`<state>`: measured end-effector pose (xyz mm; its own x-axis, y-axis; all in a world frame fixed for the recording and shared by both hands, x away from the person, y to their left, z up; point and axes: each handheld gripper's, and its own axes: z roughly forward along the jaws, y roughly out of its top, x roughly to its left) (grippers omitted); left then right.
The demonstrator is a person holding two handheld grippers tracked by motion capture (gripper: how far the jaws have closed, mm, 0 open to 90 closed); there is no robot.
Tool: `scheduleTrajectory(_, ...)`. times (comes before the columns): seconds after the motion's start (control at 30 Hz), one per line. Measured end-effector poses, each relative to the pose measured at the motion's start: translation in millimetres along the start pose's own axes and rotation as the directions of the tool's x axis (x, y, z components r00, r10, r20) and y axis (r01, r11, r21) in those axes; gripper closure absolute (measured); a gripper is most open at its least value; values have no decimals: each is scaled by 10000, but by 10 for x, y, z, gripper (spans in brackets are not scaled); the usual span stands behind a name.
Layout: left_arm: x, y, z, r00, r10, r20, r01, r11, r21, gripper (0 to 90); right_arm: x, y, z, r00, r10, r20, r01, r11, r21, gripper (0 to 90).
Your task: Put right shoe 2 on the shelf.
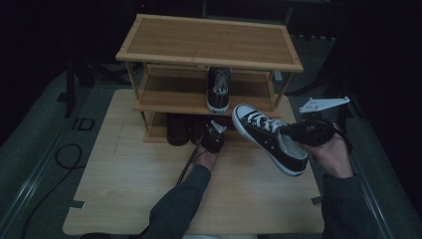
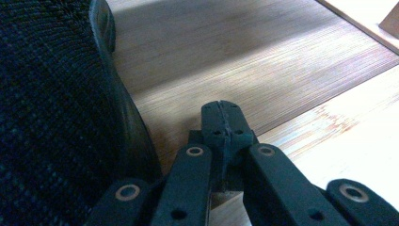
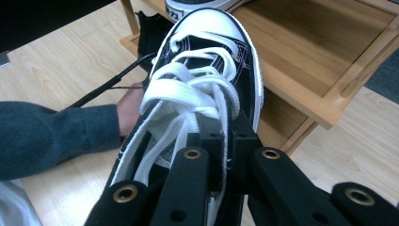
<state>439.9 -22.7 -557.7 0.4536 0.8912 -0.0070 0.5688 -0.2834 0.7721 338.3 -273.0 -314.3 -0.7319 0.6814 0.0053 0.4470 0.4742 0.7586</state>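
Observation:
A black canvas sneaker [image 1: 268,138] with white laces and a white toe cap hangs tilted in the air right of the rack's front. My right gripper [image 1: 286,130] is shut on its upper edge by the laces. In the right gripper view the jaws [image 3: 225,137] pinch the sneaker [image 3: 207,70] at its opening, toe pointing away. A matching sneaker [image 1: 218,89] stands on the middle shelf. My left gripper [image 1: 211,133] rests at the bottom shelf, shut with nothing between its jaws [image 2: 221,109], beside a dark knit shoe [image 2: 56,117].
The three-tier bamboo shoe rack [image 1: 209,40] stands at the back of a light wooden table [image 1: 129,184]. Dark shoes [image 1: 177,128] fill the left of the bottom shelf. A cable [image 1: 186,167] trails from the left gripper along the sleeve.

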Motion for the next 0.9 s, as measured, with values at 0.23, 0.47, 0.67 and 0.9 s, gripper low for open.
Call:
scheduleTrajectory(0.23,2,0,3,10000,13,59,-13,10000,-18,900,-115,111,89,9991,245,355,-249,9996,112,878)
scheduleTrajectory(0.47,3,0,2,10000,27,74,-27,10000,-4,900,-208,260,216,9950,485,873,-493,9988,70,877)
scheduleTrajectory(0.67,3,0,2,10000,22,80,-22,10000,-6,900,-275,378,349,9894,772,1226,-783,9969,43,877)
scheduleTrajectory(0.9,3,1,3,10000,17,65,-17,10000,-5,900,-333,497,508,9777,1170,1745,-1190,9929,9,876)
